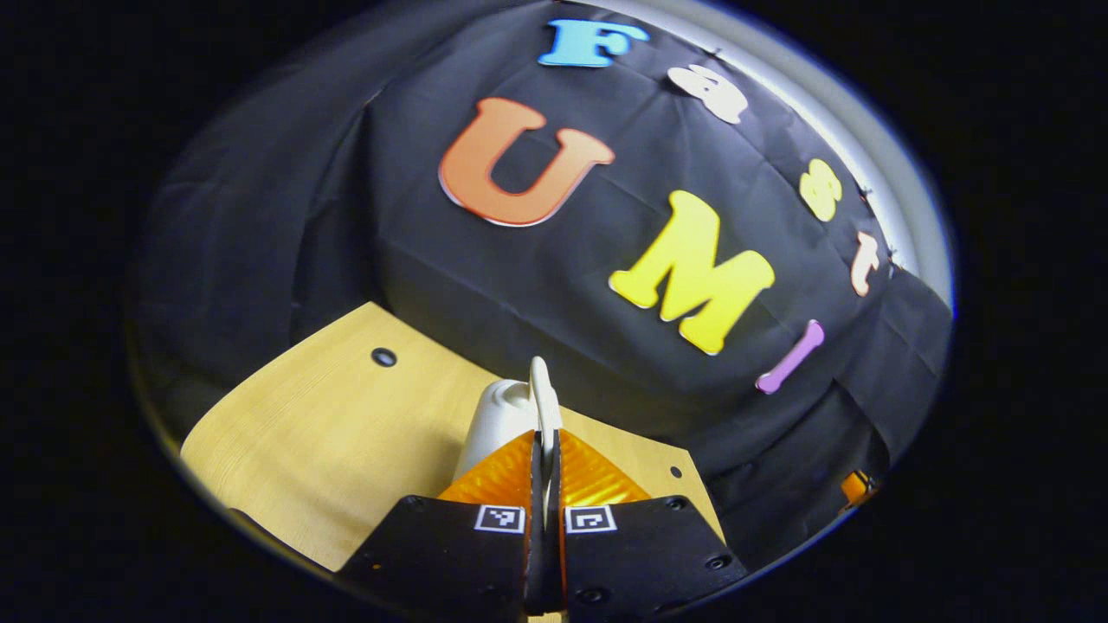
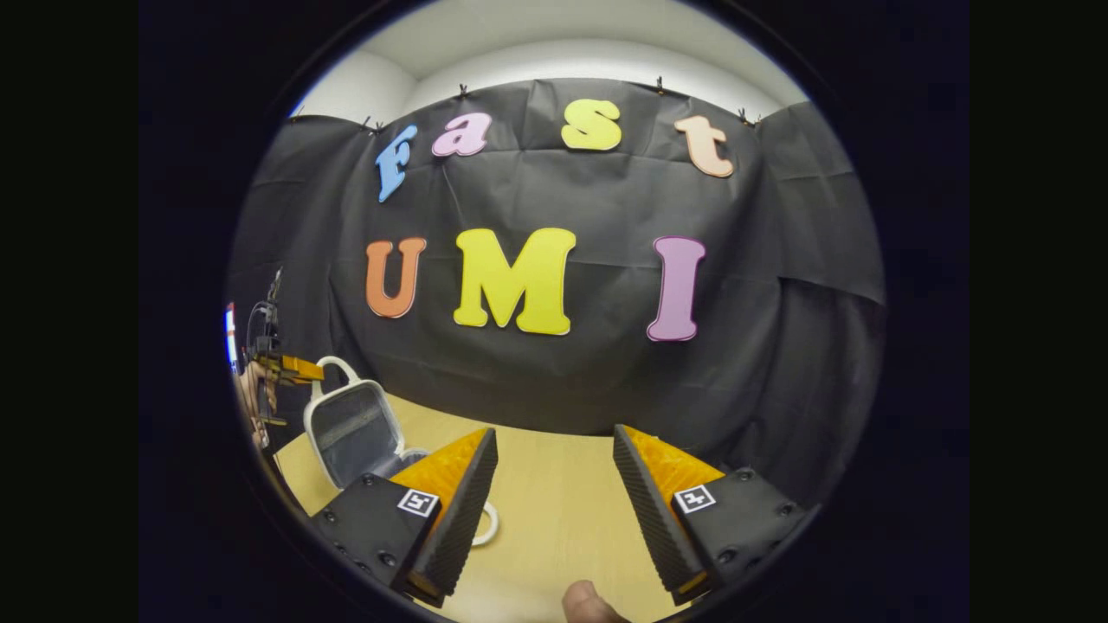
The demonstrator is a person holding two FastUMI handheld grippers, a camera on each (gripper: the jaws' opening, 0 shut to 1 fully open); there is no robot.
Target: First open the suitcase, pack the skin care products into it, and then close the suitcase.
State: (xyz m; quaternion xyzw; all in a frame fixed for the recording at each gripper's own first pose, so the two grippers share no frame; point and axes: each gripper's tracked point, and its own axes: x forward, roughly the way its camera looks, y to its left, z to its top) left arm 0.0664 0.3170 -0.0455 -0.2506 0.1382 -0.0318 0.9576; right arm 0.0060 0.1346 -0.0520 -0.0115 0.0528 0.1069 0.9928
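A small white suitcase (image 2: pixel 355 433) stands at the left of the wooden table with its lid raised, showing a grey lining. My left gripper (image 2: pixel 290 369) holds the lid's white handle from above, a hand (image 2: pixel 255 398) behind it. In the left gripper view that gripper (image 1: pixel 545 441) is shut on the thin white handle (image 1: pixel 543 389), with the suitcase's white shell (image 1: pixel 498 420) just beyond. My right gripper (image 2: pixel 554 484) hovers open over the table to the right of the suitcase, nothing between its fingers. Its left finger hides the suitcase's lower half.
The light wooden table (image 2: pixel 554 519) runs back to the black cloth wall. It has small dark holes (image 1: pixel 383 356) near its far edge. A fingertip (image 2: pixel 589 606) pokes in at the bottom of the right gripper view.
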